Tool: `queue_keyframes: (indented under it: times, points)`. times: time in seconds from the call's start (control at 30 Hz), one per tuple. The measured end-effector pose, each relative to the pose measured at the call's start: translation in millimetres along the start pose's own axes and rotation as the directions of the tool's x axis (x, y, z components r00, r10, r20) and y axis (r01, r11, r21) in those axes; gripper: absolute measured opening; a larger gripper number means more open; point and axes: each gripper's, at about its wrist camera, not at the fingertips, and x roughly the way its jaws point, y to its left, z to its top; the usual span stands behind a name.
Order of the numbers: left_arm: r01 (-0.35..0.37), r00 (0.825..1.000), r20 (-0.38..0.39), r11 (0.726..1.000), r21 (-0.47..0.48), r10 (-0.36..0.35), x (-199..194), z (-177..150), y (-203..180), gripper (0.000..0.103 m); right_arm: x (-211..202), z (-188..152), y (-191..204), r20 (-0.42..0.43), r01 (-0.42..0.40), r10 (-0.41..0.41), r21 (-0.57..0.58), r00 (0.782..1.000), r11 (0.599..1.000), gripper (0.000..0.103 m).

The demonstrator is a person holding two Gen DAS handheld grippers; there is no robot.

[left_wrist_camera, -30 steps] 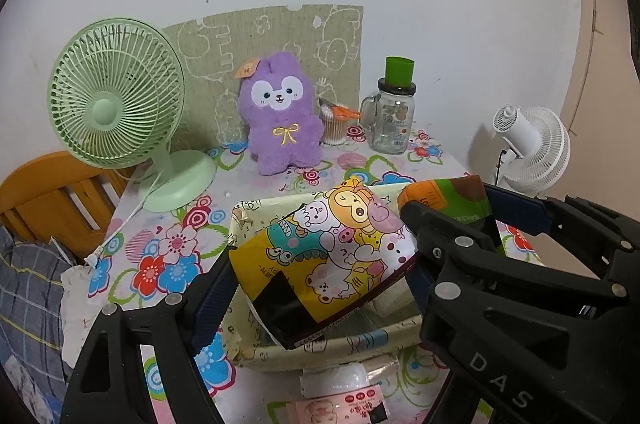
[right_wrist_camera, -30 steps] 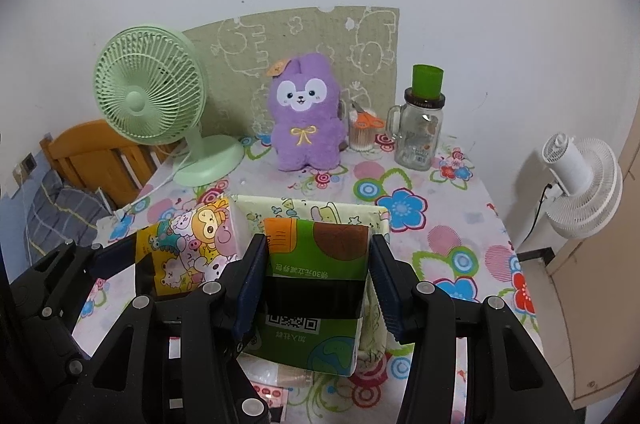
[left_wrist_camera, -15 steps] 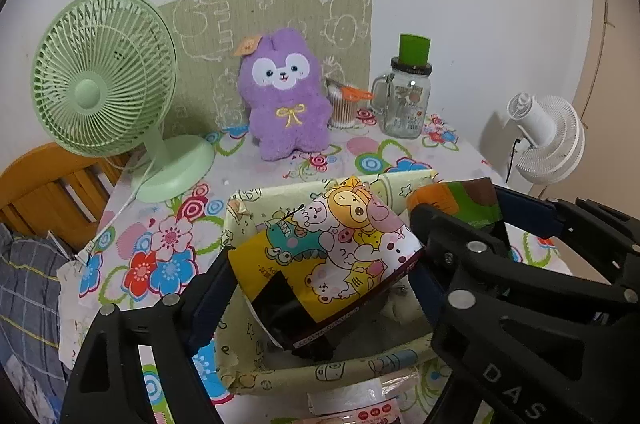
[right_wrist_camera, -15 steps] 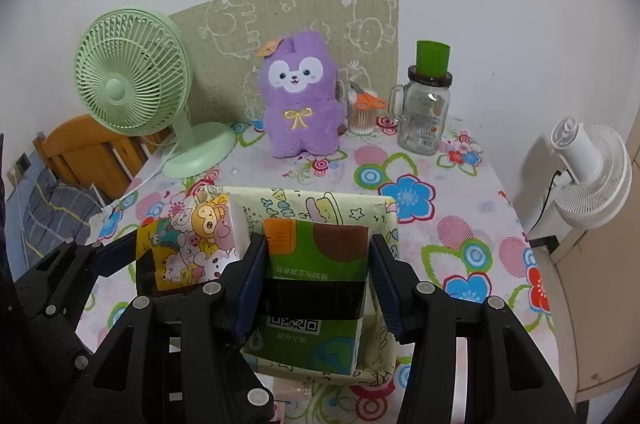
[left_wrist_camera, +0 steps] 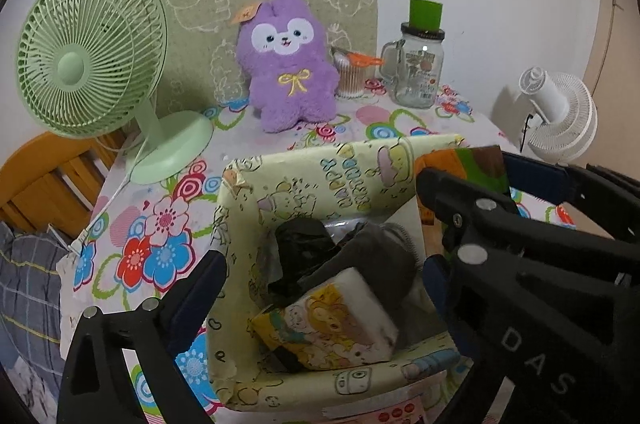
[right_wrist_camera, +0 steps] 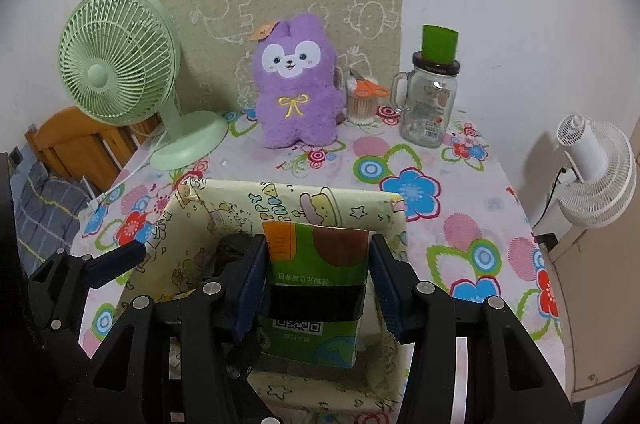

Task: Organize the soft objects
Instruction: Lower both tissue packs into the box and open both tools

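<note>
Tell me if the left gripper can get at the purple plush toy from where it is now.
Probably yes, but not straight ahead. The left gripper, jaws opening and empty, sits low over the box, whose far wall stands between it and the purple plush toy. Lifted over that wall, the way looks free.

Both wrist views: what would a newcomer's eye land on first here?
Likely the purple plush toy sitting upright at the back of the floral table, beside the green fan. Next, the green tissue pack clamped in the right gripper over the patterned box, where a cartoon-print pack lies below the opening left gripper.
</note>
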Motion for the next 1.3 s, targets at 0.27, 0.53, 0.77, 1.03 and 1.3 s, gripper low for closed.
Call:
queue_keyframes:
  times: [0.27, 0.53, 0.77, 1.03, 1.3]
  points:
    - [-0.02, 1.0, -0.01, 1.0, 0.006, 0.02, 4, -4, 9, 0.101, 16, 2, 10, -0.006, -0.021, 0.021, -0.033, 1.0, 0.999, 0.053]
    - [-0.008, 1.0, -0.02, 1.0, -0.005, 0.007, 7, -5, 12, 0.102, 18, 0, 17, -0.005, 0.004, -0.004, -0.071, 1.0, 0.997, 0.077]
    - [-0.011, 1.0, 0.003, 1.0, 0.008, 0.011, -3, -7, 7, 0.103, 10, -6, 7, -0.012, 0.042, -0.043, -0.062, 0.999, 0.997, 0.079]
    - [-0.002, 1.0, 0.02, 1.0, 0.011, 0.002, -20, -13, -1, 0.103, -8, -18, 2, -0.009, 0.049, -0.05, -0.044, 0.999, 0.998, 0.079]
    - [0.002, 0.999, 0.041, 1.0, 0.016, -0.002, -37, -21, -7, 0.103, -29, -28, 0, 0.009, 0.053, -0.052, -0.036, 0.999, 0.998, 0.079]
